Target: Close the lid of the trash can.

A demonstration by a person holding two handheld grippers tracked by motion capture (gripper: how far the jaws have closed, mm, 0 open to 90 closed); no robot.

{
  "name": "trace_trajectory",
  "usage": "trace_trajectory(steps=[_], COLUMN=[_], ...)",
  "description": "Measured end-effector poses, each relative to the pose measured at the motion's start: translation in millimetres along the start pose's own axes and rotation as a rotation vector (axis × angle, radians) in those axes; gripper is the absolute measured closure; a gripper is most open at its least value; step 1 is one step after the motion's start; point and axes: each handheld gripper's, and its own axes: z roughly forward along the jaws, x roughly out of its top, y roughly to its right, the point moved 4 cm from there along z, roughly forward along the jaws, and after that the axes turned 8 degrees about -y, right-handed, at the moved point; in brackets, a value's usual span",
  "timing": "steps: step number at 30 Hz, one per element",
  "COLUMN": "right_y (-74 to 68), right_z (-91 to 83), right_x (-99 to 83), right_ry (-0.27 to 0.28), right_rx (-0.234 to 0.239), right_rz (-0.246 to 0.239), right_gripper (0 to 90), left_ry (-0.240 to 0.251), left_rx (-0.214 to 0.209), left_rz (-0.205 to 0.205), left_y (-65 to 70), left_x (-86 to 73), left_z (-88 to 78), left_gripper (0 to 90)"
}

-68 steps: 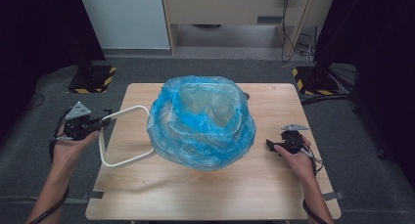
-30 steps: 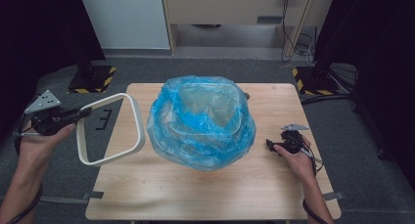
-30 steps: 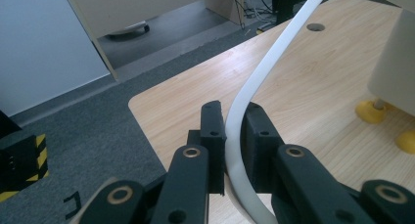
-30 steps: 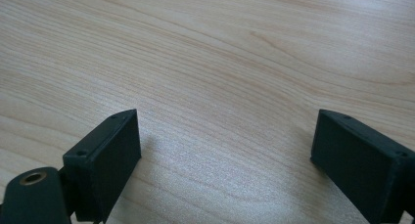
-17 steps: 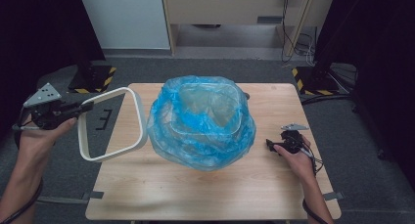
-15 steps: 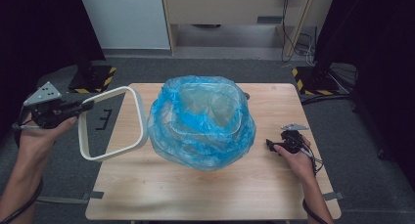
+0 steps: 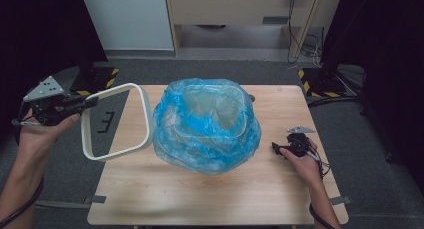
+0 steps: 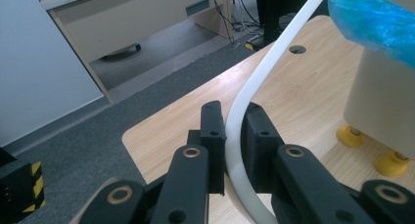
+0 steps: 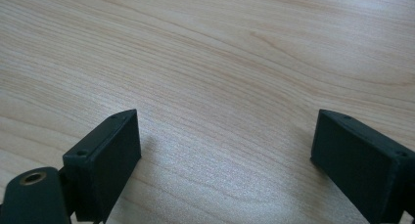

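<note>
Ring (image 7: 116,122) is clamped in my left claw (image 8: 234,136), held off the tabletop (image 7: 210,194) beside the bagged bin (image 7: 207,124); right claw (image 9: 222,150) rests open.

a white, rounded-square plastic ring frame (image 7: 116,122) sits between black gripper (image 8: 234,141) jaws. a crinkled translucent blue plastic bag (image 7: 206,125) covers a cream bin with yellow feet (image 8: 396,164). the tabletop (image 7: 150,189) is pale wood with fine grain; the floor is grey.

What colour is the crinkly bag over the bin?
Blue and see-through: the bag drapes over the cream bin. It shows best in the high view.
</note>
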Motion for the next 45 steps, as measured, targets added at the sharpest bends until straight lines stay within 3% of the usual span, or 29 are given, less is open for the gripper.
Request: trace_trajectory(steps=[17, 32, 45], right_y=[0.0, -0.3, -0.1], right_z=[0.2, 0.3, 0.6], right_x=[0.1, 0.5, 0.6], right_ry=[0.0, -0.001, 0.0], right_rx=[-0.001, 0.004, 0.001], right_rz=[0.0, 0.005, 0.002], right_gripper=[11.0, 11.0, 11.0], left_ry=[-0.002, 0.009, -0.005], left_rx=[0.018, -0.003, -0.042], left_rz=[-0.013, 0.026, 0.049], left_y=[-12.0, -3.4, 7.3], left_x=[-3.8, 30.4, 59.0], left_z=[-18.1, -22.3, -6.0], left_gripper=[80.6, 80.6, 80.6])
